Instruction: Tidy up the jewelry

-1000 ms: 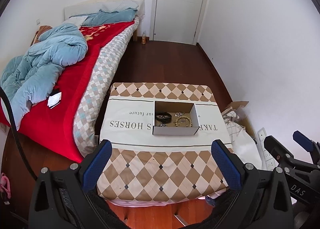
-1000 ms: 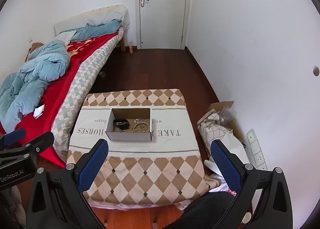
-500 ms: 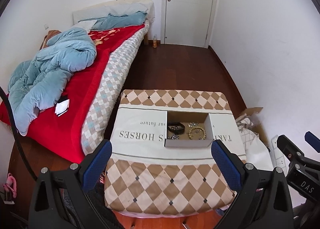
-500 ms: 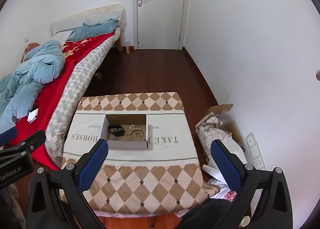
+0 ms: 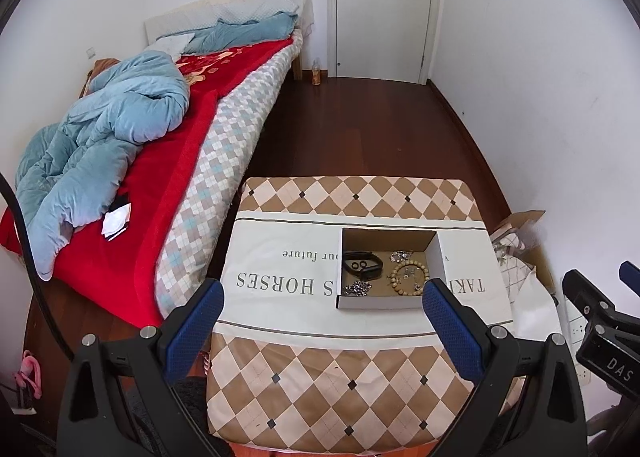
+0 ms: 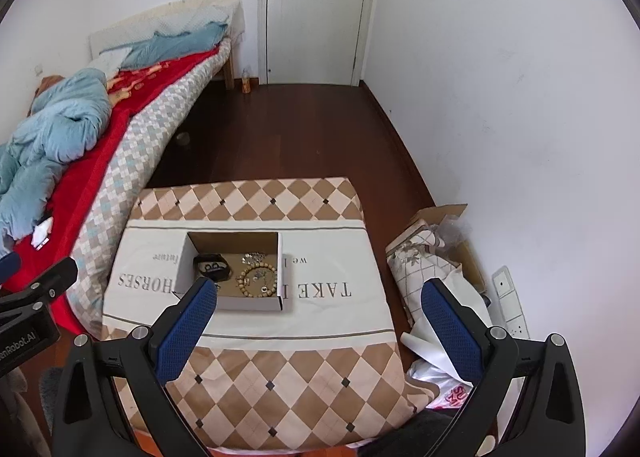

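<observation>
- Box (image 5: pixel 390 299) on the cloth-covered surface (image 5: pixel 304 373) holds a bead bracelet (image 5: pixel 408 277) and black band (image 5: pixel 362 266)
- Left tool (image 5: pixel 320 321) released, empty
- Right tool (image 6: pixel 318 319) released, empty

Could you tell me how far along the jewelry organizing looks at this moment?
Looks done: the black band, wooden bead bracelet and silver pieces all lie inside the cardboard box on the table. In hand: nothing; the left gripper and right gripper hang open above the table. Left: no loose jewelry shows outside the box.
</observation>
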### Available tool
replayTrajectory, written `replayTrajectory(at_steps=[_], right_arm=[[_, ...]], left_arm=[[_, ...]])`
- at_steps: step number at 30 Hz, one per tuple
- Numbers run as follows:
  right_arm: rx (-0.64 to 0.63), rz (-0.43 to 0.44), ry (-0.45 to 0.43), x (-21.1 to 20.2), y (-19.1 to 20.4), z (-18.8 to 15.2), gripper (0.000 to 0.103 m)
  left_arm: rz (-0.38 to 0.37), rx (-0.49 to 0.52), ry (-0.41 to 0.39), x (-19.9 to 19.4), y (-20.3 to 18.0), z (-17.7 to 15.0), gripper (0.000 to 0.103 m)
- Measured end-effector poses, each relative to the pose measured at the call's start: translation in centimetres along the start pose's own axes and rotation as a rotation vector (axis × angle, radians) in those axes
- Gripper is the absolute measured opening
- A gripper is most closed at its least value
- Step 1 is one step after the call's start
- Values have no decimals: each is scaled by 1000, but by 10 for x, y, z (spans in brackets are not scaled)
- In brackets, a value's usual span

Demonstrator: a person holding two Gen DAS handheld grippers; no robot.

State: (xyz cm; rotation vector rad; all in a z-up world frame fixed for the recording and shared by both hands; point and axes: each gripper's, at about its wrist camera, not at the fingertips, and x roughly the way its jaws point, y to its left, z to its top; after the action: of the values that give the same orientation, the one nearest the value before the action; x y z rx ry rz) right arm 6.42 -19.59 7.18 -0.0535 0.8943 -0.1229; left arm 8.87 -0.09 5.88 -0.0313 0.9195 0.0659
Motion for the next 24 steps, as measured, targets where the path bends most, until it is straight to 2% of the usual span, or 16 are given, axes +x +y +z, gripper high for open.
replayTrajectory(at_steps=[12,24], right_arm=[[-11,20,55,23,7,-3,103],[-22,28,52,22,10,-3,103]], left_arm=[[-30,3,49,17,-3,0,101],[-23,-2,36,13,2,-1,101]])
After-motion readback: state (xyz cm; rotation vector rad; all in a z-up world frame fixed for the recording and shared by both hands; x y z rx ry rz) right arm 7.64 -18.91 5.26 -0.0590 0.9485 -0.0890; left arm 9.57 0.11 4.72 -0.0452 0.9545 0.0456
